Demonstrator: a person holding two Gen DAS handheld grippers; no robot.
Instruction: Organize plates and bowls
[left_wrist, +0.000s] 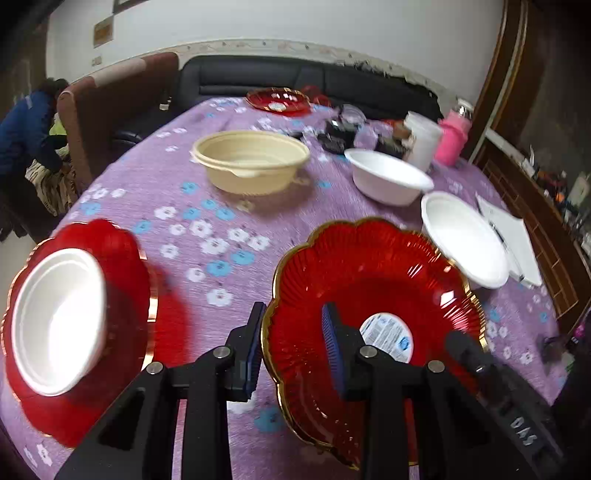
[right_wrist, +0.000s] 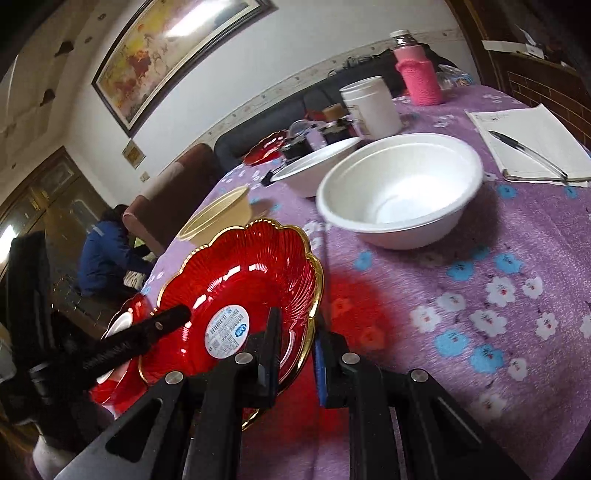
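Note:
A red fluted plate (left_wrist: 369, 280) with a gold rim and a round label hangs tilted above the purple flowered tablecloth (left_wrist: 207, 229). My left gripper (left_wrist: 293, 308) is shut on its left rim, one blue pad inside and one outside. In the right wrist view my right gripper (right_wrist: 297, 321) is shut on the opposite rim of the same plate (right_wrist: 251, 273). Each gripper shows in the other view as a black bar reaching in at the plate's far side. At the left a white bowl (left_wrist: 59, 321) sits in a second red plate (left_wrist: 125, 266).
A cream bowl (left_wrist: 251, 158) and two white bowls (left_wrist: 388, 177) (left_wrist: 465, 236) stand beyond. Far back is a third red plate (left_wrist: 277, 99). A white jar (left_wrist: 421, 140), a pink bottle (left_wrist: 452, 136) and a notebook with pen (right_wrist: 532, 144) crowd the right. A person in blue (left_wrist: 26, 125) sits off the left edge.

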